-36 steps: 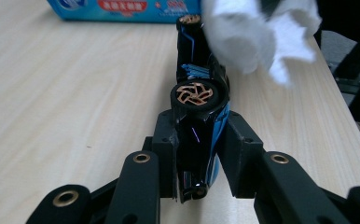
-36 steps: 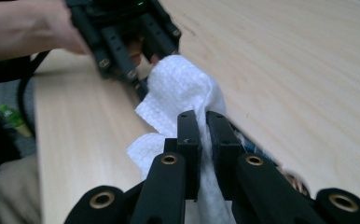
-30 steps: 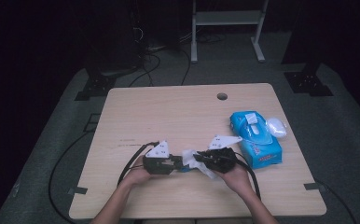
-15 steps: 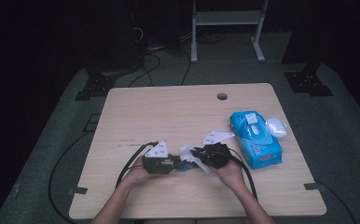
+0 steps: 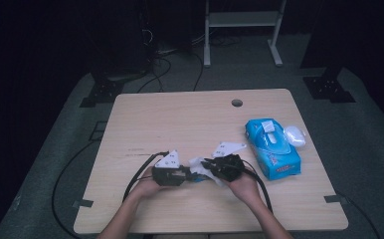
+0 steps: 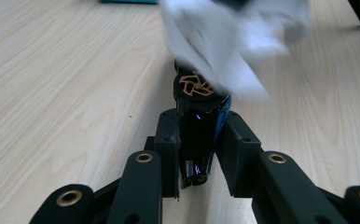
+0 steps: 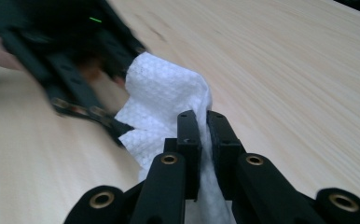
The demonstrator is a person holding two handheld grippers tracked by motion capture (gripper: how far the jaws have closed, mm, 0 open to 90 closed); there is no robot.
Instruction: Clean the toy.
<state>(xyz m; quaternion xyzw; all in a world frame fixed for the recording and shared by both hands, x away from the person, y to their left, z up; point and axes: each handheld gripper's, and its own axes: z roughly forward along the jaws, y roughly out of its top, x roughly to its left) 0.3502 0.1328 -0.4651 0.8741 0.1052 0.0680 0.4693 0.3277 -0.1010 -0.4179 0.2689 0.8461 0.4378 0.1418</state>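
Wipe: white textured wipe (image 7: 166, 100) is pinched between my right tongs (image 7: 205, 122), with its free part bunched out ahead of them; in the left gripper view it hangs blurred over the far end of the held item (image 6: 229, 32).
Wipe location: near centre of the tabletop (image 5: 180, 114), between my two hands, seen from the high view (image 5: 198, 166).
Held item: small dark cylindrical object (image 6: 195, 116) with a blue strip along one side and a round end face bearing a gold-coloured pattern; I cannot tell what it is.
Left tongs: (image 6: 197, 140) drawn in narrow and clamped on the dark object from both sides, its patterned end pointing away from me.
Right tongs: closed tight on a fold of the wipe, the sheet running down between the jaws.
Relation: wipe lies against the far end of the dark object; from the high view the two sets of tongs (image 5: 186, 174) (image 5: 206, 165) meet nose to nose, left one on the left, right one on the right.
Hands: both rest low at the near edge of the tabletop.
Wipe pack: blue pack (image 5: 271, 147) lies flat well to the right of my right hand, with its white flap (image 5: 295, 135) open toward the far right.
Cables: a black cable (image 5: 139, 174) loops off the left gripper.
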